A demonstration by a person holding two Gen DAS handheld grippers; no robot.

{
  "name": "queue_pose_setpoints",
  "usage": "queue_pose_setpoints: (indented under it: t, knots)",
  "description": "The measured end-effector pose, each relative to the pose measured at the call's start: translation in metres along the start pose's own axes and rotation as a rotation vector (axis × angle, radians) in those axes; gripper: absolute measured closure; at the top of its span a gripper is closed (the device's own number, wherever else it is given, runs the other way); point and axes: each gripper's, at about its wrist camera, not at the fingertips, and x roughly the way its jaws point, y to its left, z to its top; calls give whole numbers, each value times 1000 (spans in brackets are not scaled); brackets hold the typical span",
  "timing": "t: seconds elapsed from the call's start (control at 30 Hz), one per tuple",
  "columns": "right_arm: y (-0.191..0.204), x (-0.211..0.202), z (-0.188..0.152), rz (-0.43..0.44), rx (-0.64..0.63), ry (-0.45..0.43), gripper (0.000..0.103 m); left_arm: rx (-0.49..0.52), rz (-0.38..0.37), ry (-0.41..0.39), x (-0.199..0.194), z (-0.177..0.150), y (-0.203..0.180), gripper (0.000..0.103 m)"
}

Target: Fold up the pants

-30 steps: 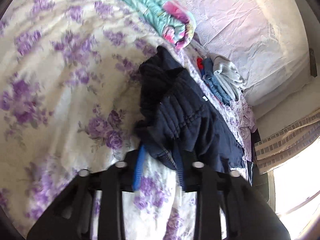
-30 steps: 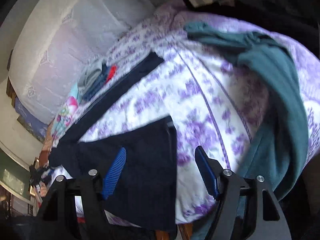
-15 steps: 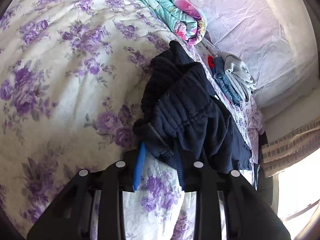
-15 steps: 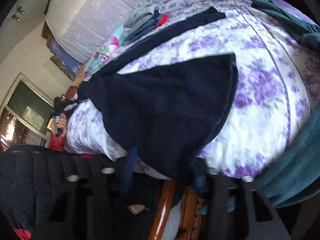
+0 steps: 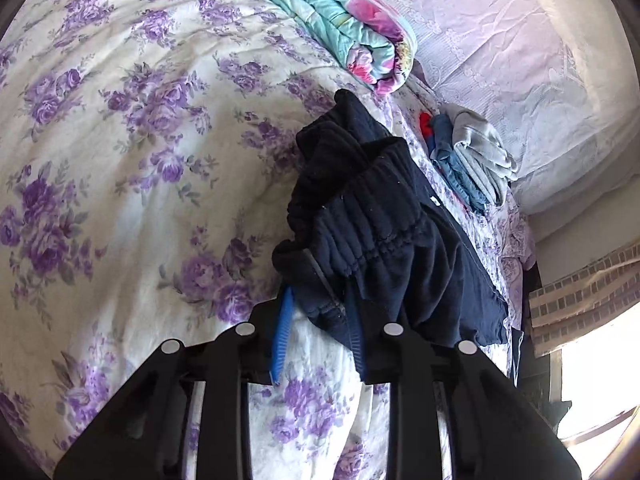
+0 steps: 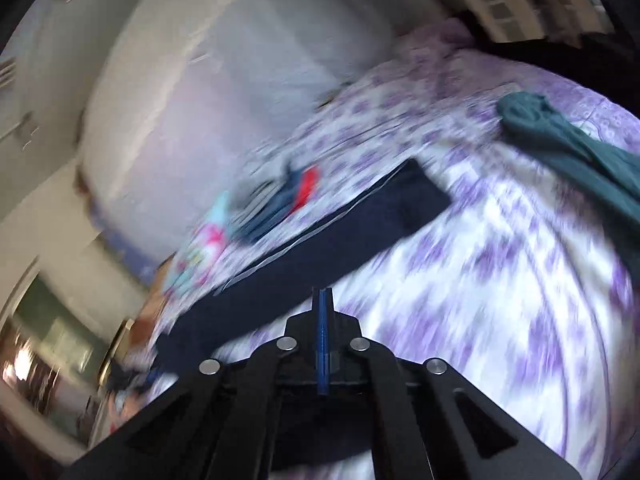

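Navy pants [image 5: 384, 232]: dark fleece-like fabric with a gathered elastic waistband, bunched in a heap at the near end and trailing away toward the far right of the bed. In the right wrist view the same garment [image 6: 320, 252] lies as a long dark band stretched diagonally across the sheet, one end far right, the other near left at the mattress edge.

Left gripper [image 5: 318, 336]: black frame, blue ribbed pads, its jaws closing, with the waistband corner of the pants pinched between them. The cloth rises from the pads in folds.

Right gripper [image 6: 323, 312]: blue pads pressed flat together, nothing seen between them. It sits over the near edge of the dark band; this view is heavily blurred, so whether it touches the fabric cannot be told.

Bedsheet [image 5: 132, 152]: white with purple floral print, covering the whole bed.

Rolled quilt [image 5: 344, 24]: turquoise and pink, at the far side, beyond the pants.

Small clothes pile [image 5: 468, 156]: grey, blue and red items, folded, to the right of the pants and beside the headboard.

Headboard [image 5: 520, 52]: pale, padded, lace-patterned cover, far right.

Teal garment [image 6: 580, 152]: spread on the sheet at the far right, well apart from the pants.
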Motion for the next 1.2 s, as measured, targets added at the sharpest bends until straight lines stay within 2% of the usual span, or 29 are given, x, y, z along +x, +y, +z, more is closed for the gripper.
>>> queue_pose_setpoints:
  t: [0.07,0.13,0.17,0.23,0.27,0.3,0.37,0.47,0.53,0.7,0.77,0.83,0.87,0.9,0.93,0.97,1.0,1.13,1.2]
  knots:
    - [-14,20,20,-50,64,-23,103,-8,-6,6,1,0,3,78]
    - [-21,24,24,-108,36,-17,100,-37,-32,20,3,-1,11,78]
    - [-18,23,22,-107,14,-1,98,-45,-43,22,3,-1,13,78]
    - [-13,16,10,-40,-2,51,98,-38,-55,24,4,-3,16,77]
    - [-10,5,-2,-19,4,68,91,-25,-53,24,4,-4,15,77]
    - [-7,-6,-13,-11,8,70,68,-10,-46,19,4,-5,14,77]
    - [7,-22,-38,-24,-25,87,40,23,-23,10,4,-7,8,77]
    - [36,-28,-68,-61,-120,129,40,87,48,-26,5,-13,-4,75]
    - [65,-19,-87,-132,-223,152,39,113,92,-56,5,-18,-10,74]
    - [132,43,-137,-268,-539,204,35,143,164,-115,4,-28,-17,70]
    - [144,77,-156,-375,-679,249,35,147,163,-123,3,-29,-16,69]
    - [140,93,-165,-463,-768,273,40,152,153,-124,2,-30,-14,69]
    - [132,96,-167,-471,-778,289,57,158,147,-123,1,-31,-14,69]
    - [120,90,-164,-431,-730,287,73,164,137,-121,0,-31,-12,69]
    - [112,81,-160,-394,-675,274,79,167,127,-118,-1,-32,-11,68]
    - [101,67,-152,-333,-581,253,90,168,120,-114,-1,-32,-11,68]
    - [94,54,-145,-262,-497,221,94,165,110,-109,-1,-32,-9,68]
    - [78,8,-110,-57,-235,72,96,144,94,-78,0,-26,-9,67]
    - [68,-5,-75,20,-105,-10,96,166,108,-67,1,-23,-15,65]
